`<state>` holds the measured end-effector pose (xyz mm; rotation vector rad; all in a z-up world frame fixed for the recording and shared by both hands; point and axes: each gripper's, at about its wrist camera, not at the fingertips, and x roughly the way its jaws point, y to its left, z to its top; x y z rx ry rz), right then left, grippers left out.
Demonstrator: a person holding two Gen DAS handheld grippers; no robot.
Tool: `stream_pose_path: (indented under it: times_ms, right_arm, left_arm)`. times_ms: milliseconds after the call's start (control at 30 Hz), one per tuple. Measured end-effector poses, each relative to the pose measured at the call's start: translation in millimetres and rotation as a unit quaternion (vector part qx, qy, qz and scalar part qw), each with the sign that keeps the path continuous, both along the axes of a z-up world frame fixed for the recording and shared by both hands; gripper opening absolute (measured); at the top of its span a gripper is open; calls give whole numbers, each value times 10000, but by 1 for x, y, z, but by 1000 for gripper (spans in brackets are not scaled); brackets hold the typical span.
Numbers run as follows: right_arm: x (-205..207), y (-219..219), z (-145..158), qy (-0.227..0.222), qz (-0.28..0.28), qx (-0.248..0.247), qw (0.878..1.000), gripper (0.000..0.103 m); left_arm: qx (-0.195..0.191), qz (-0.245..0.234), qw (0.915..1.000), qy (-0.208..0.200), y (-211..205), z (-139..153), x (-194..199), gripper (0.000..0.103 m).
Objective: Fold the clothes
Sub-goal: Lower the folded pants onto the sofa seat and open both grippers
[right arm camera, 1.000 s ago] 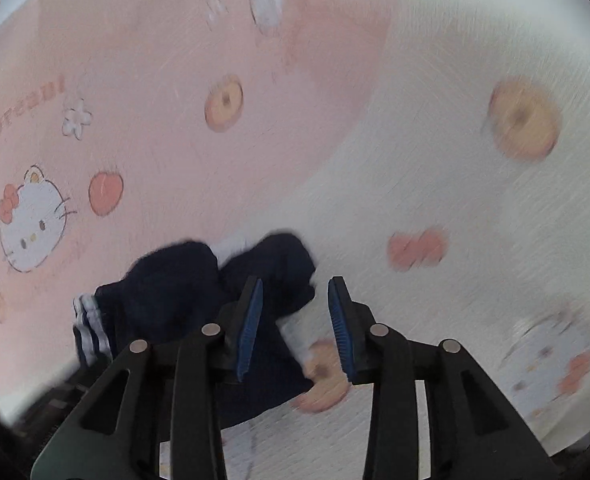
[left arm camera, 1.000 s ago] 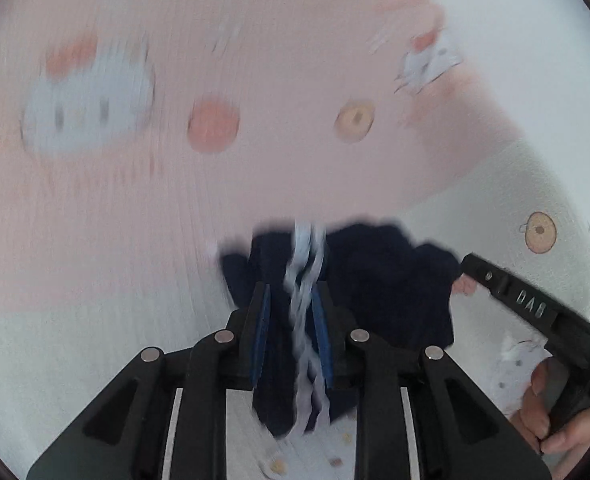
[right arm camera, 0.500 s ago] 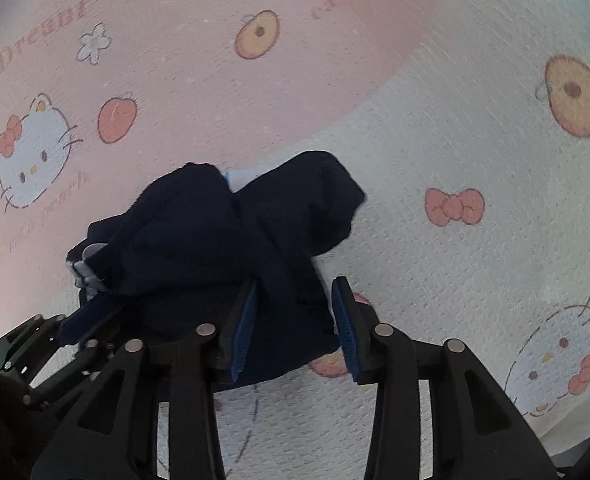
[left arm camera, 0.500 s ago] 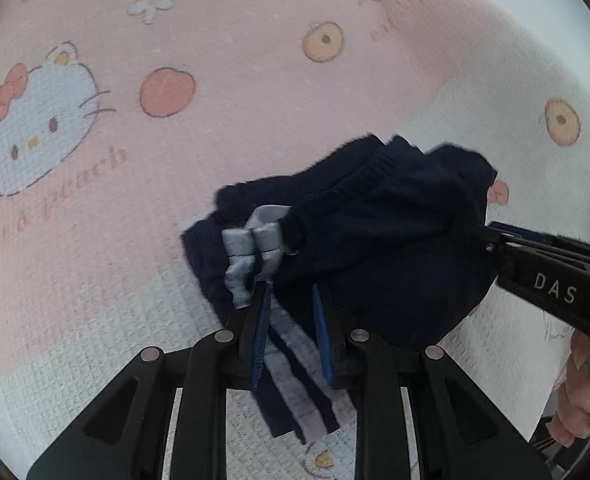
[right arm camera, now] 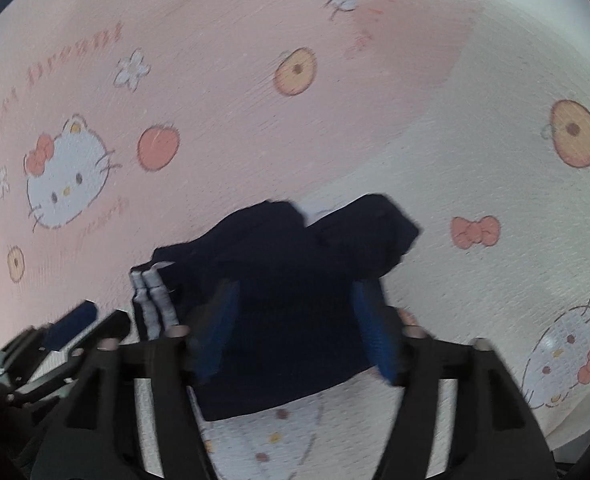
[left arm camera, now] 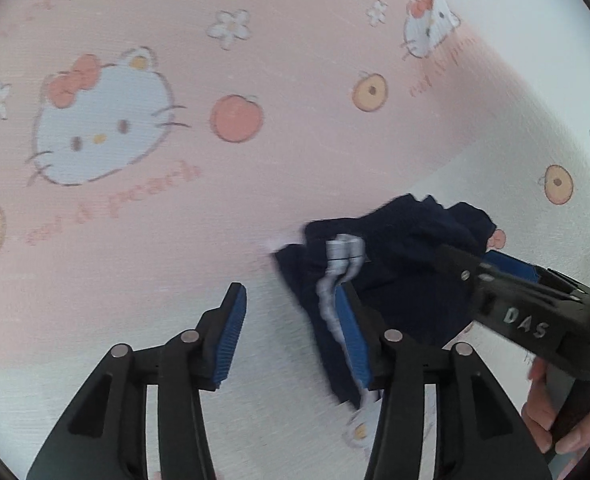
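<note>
Left tool (left arm camera: 291, 336) wide, right tool (right arm camera: 299, 328) wide, marked "DAS", navy garment (right arm camera: 295, 280), cartoon-cat sheet (left arm camera: 135, 240) reading "peach"

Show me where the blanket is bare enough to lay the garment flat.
Free: the pink stretch of blanket from the navy garment out to the printed cat face, and the white stretch right of it, toward the bow print. Crowded: around the garment, where left gripper and right gripper meet.
</note>
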<state>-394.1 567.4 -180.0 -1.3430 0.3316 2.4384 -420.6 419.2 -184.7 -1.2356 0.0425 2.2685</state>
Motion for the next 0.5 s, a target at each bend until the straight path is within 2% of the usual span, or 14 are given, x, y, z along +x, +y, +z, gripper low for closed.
stream_pose_path:
  times_ms: [167,200,233,267,300,367,433,500]
  right_arm:
    - [-7,-39,-6,-223,395,292,9985,81]
    - [-6,-48,-5,-237,486,394,9978,86]
    - [-4,-59,-2,-229,586,482,9969,96]
    - [-2,-72,3,-174,701,540,9959,100]
    - [-2,-85,7,-111,802,514,9954,102]
    - [-5,-111,12,41,935,108,9956,102]
    - [-8,-137,18,167,1066,-227,9939,101]
    - [-1,-166,29,157,1191,-190,9926,102]
  left_arm:
    - [-25,302,9994,150,-51,8,-7,53]
    - [-79,447,9988,200,-64,12,-9,53]
    - [-128,587,9979,244,-77,14,-11,54]
    - [-149,699,9971,247,-87,14,-13,57]
    - [-171,853,9959,253,-100,17,-15,58]
    - [-228,1178,9924,273,-126,25,-19,60]
    - [-430,1707,9836,396,-161,34,-19,63]
    - [-318,1981,9792,294,-199,52,-21,65]
